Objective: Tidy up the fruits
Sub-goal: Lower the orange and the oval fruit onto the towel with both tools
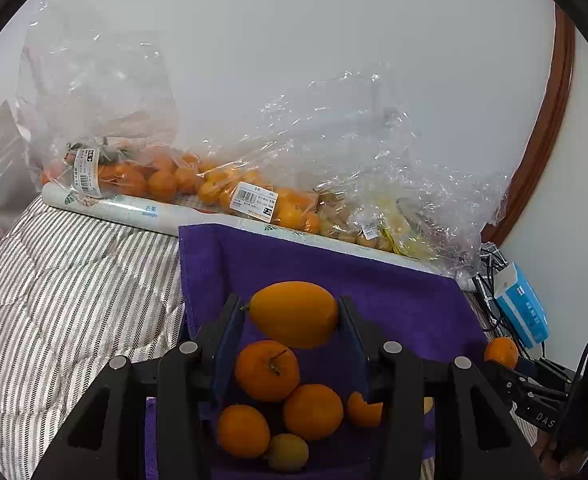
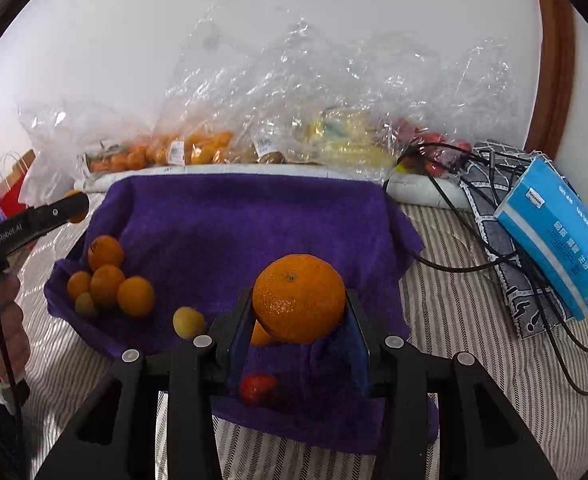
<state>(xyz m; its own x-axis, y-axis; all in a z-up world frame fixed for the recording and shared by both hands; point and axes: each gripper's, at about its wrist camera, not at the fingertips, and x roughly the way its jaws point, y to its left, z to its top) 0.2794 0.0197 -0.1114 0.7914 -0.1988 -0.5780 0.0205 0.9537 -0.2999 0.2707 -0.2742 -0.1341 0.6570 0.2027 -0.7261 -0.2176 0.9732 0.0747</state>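
Observation:
My left gripper [image 1: 291,314] is shut on an oval orange fruit [image 1: 294,314] and holds it above a purple towel [image 1: 394,292]. Below it lie several oranges [image 1: 267,370] and a small yellow-green fruit [image 1: 287,452]. My right gripper [image 2: 300,312] is shut on a round orange [image 2: 300,298] above the same towel [image 2: 253,216]. In the right wrist view the orange pile [image 2: 107,282] lies at the towel's left, a small yellow fruit [image 2: 189,322] sits near the middle, and a red fruit [image 2: 258,389] lies below my fingers. The left gripper [image 2: 69,206] shows at the left edge.
Clear plastic bags of oranges [image 1: 161,182] and other fruit [image 2: 334,136] lie along the white wall behind a rolled white sheet [image 1: 125,210]. A blue tissue pack [image 2: 558,236] and black cables [image 2: 490,264] lie right of the towel. Striped bedding [image 1: 65,280] surrounds it.

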